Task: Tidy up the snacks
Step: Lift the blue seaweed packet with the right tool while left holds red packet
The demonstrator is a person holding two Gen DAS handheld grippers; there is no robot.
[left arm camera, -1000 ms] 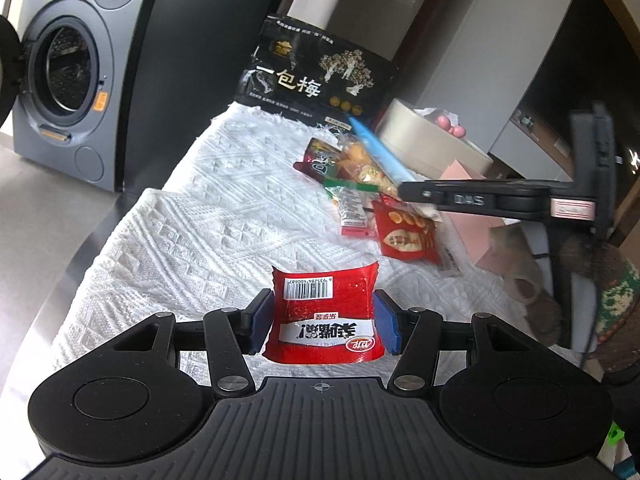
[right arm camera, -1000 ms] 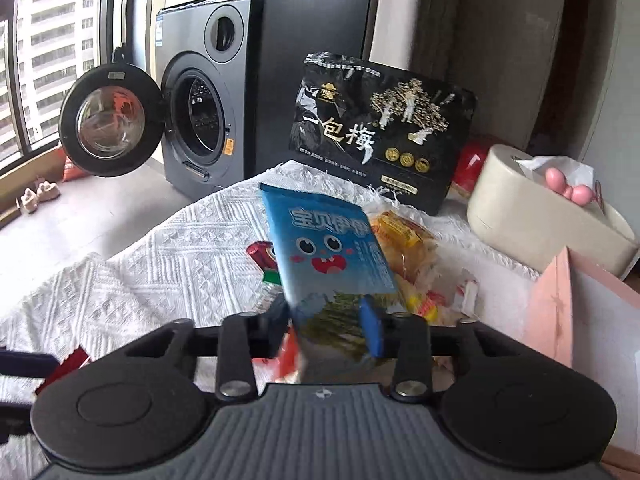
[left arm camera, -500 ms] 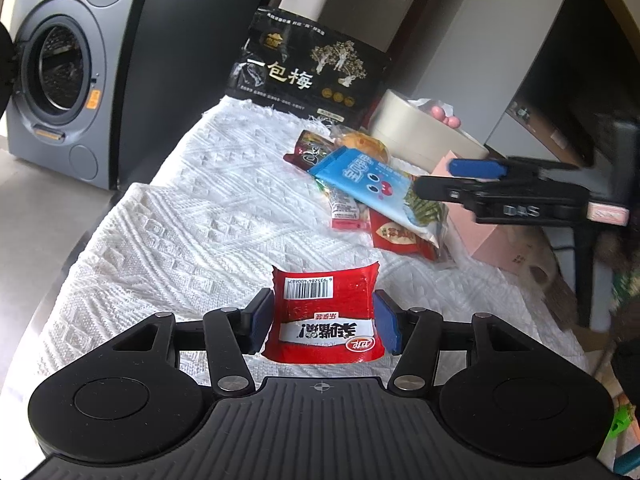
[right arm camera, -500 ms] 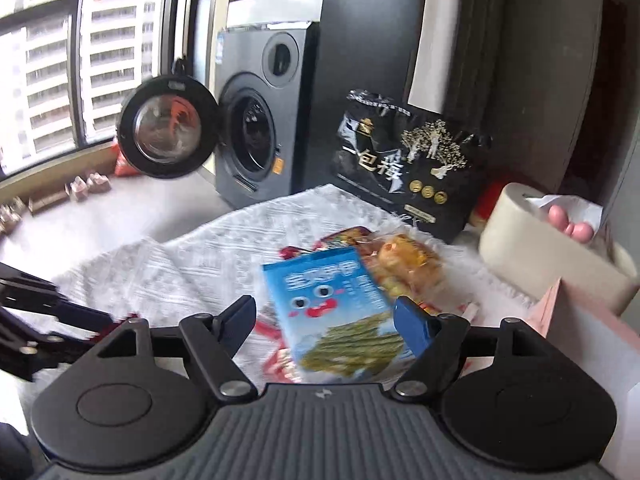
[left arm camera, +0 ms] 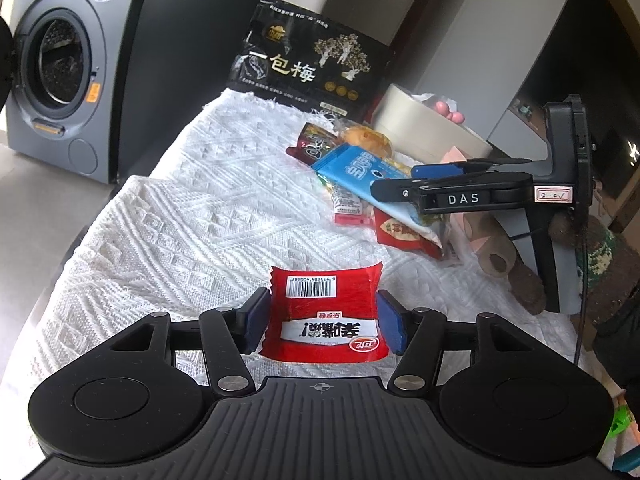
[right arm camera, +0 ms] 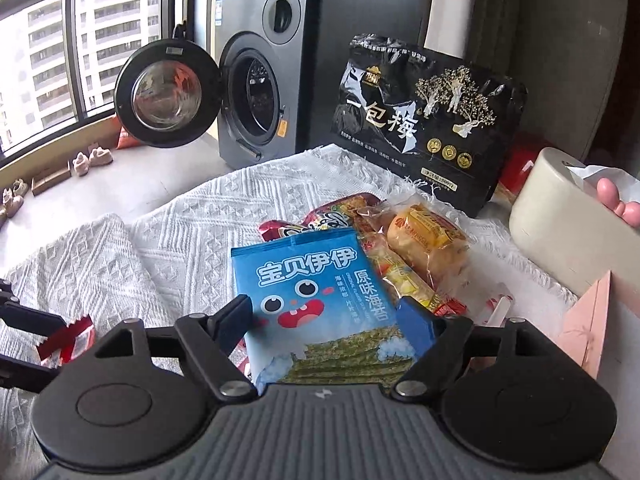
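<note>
With the right gripper [right arm camera: 326, 322] just opened wide around the blue seaweed packet [right arm camera: 320, 300] lying on the pile at frame centre, and the left gripper [left arm camera: 323, 320] loosening beside the red packet [left arm camera: 324, 314] low in frame, both should withdraw straight back.

A white woven cloth with a raised diamond pattern [left arm camera: 192, 216] covers the worktop. On it lie a red foil snack packet [left arm camera: 324, 312], a heap of small wrapped snacks [right arm camera: 420, 248] topped by a blue seaweed packet [right arm camera: 320, 296], and an upright black plum bag [right arm camera: 428, 120] at the far edge.
</note>
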